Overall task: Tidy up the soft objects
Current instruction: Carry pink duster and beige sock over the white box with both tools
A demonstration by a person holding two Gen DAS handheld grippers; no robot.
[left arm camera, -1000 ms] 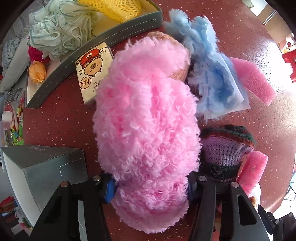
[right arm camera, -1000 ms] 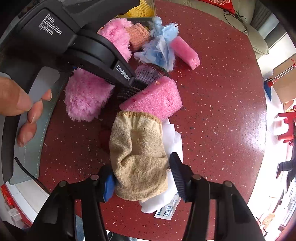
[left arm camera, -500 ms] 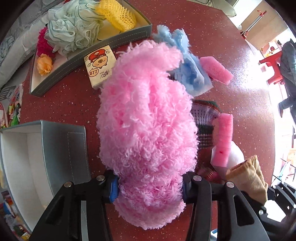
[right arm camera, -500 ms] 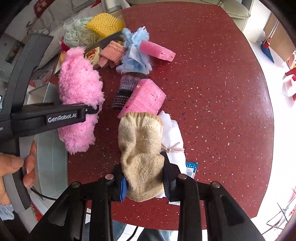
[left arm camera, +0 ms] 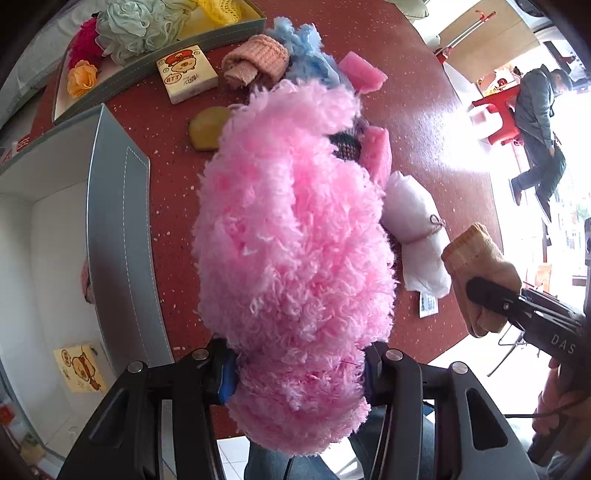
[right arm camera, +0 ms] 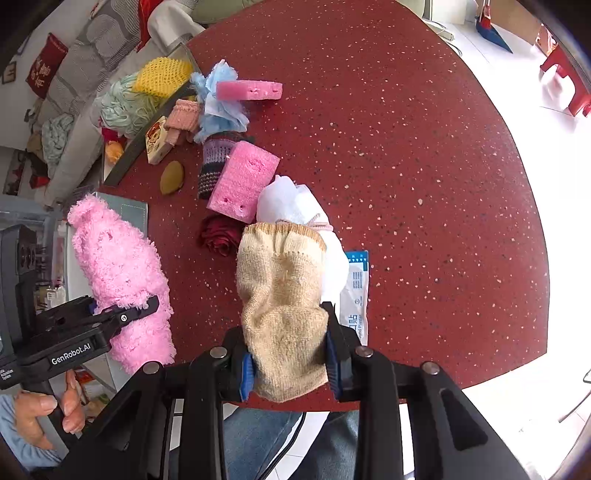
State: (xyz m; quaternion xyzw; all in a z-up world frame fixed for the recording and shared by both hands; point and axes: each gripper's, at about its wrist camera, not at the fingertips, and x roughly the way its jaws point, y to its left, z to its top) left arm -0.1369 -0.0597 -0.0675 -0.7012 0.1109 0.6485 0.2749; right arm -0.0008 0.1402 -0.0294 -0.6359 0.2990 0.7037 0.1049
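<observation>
My left gripper (left arm camera: 297,373) is shut on a fluffy pink sock (left arm camera: 291,236) and holds it above the red table, beside a grey box (left arm camera: 122,236). It also shows in the right wrist view (right arm camera: 118,273). My right gripper (right arm camera: 290,363) is shut on a beige knit sock (right arm camera: 282,295), lifted over the table's near edge; it shows in the left wrist view (left arm camera: 476,266). On the table lie a white rolled cloth (right arm camera: 295,206), pink sponges (right arm camera: 243,181) (right arm camera: 249,90), a striped sock (right arm camera: 212,162), a blue fluffy cloth (right arm camera: 218,110) and a peach sock (right arm camera: 183,118).
A second grey box (left arm camera: 166,62) at the back holds a green pouf (left arm camera: 136,29), a yellow net item and fabric flowers. A tissue pack (left arm camera: 186,74), an olive soft piece (left arm camera: 207,129), a dark red rose (right arm camera: 218,236) and a packet (right arm camera: 356,295) lie on the table (right arm camera: 406,184).
Both grippers have lifted and drawn back toward the near edge with their socks. The left one has shifted toward the near grey box, uncovering the peach sock and the olive piece.
</observation>
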